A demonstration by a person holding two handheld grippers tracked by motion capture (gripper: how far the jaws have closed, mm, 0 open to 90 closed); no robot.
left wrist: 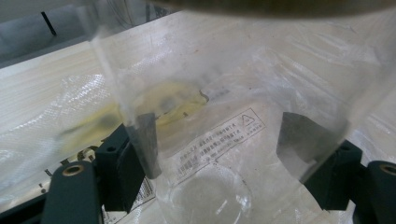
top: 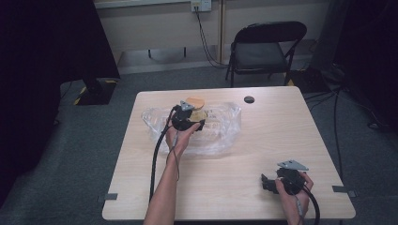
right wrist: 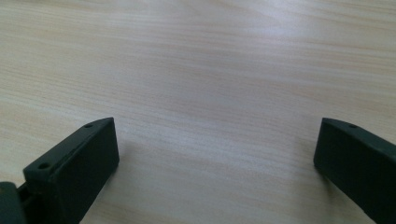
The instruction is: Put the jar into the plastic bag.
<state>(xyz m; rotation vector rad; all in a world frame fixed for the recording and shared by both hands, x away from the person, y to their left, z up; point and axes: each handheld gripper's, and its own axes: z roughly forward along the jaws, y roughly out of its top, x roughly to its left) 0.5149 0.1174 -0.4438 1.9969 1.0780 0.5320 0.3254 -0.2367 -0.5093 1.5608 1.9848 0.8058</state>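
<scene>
My left gripper [top: 187, 119] [left wrist: 222, 137] is shut on a clear cylindrical jar [left wrist: 224, 107] with a tan, cork-like lid [top: 195, 101]. The jar stands between the jaws, and both pads [left wrist: 147, 140] show through its wall. It hovers over or rests on a crumpled clear plastic bag [top: 220, 129] [left wrist: 60, 107] with printed text, lying at the table's far middle; contact cannot be told. My right gripper [top: 268, 183] [right wrist: 215, 140] is at the near right of the table, jaws wide apart over bare wood [right wrist: 201, 70], nothing between them.
The light wooden table [top: 281, 140] has a small black round cap [top: 249, 99] near its far edge. A black folding chair [top: 263, 47] stands behind the table, with cables on the floor at the right. A dark curtain [top: 47, 42] hangs at the far left.
</scene>
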